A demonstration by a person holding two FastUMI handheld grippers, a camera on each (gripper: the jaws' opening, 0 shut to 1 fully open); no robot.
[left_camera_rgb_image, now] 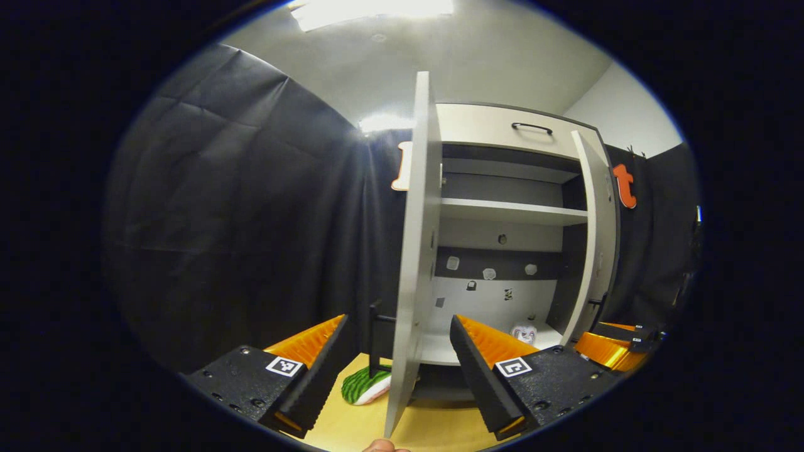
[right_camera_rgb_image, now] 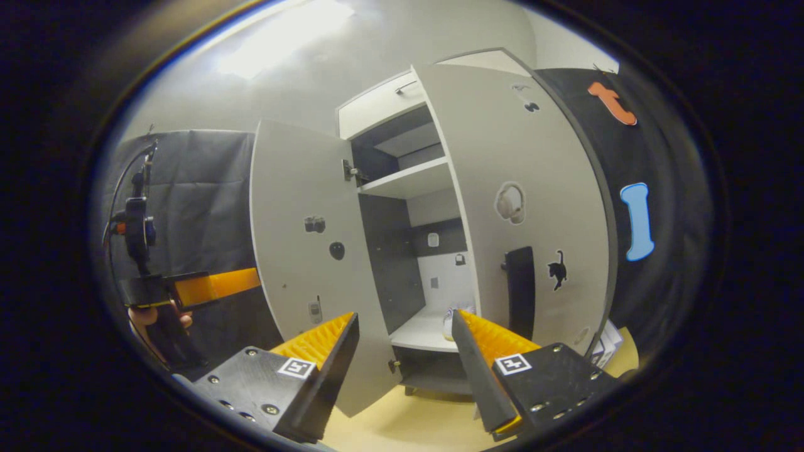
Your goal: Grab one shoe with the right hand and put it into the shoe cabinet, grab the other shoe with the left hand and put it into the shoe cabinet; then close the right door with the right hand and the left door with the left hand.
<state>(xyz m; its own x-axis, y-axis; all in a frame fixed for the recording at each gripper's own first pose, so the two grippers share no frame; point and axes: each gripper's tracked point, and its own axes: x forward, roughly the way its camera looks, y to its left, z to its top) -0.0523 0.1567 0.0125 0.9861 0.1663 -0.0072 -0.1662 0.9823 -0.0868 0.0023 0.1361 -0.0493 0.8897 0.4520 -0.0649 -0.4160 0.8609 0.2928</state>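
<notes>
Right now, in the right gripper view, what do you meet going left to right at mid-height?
Left gripper and the hand holding it → open left door → cabinet interior with its shelf → open right door → black booth wall.

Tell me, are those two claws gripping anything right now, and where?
Nothing is held. The left claw is open, its fingers straddling the edge of the cabinet's pale left door without pressing on it. The right claw is open and empty.

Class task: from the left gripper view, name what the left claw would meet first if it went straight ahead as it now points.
Most likely the edge of the cabinet's open left door, which stands edge-on between the open left claw fingers. Depth is unclear, so how near it is cannot be told.
</notes>
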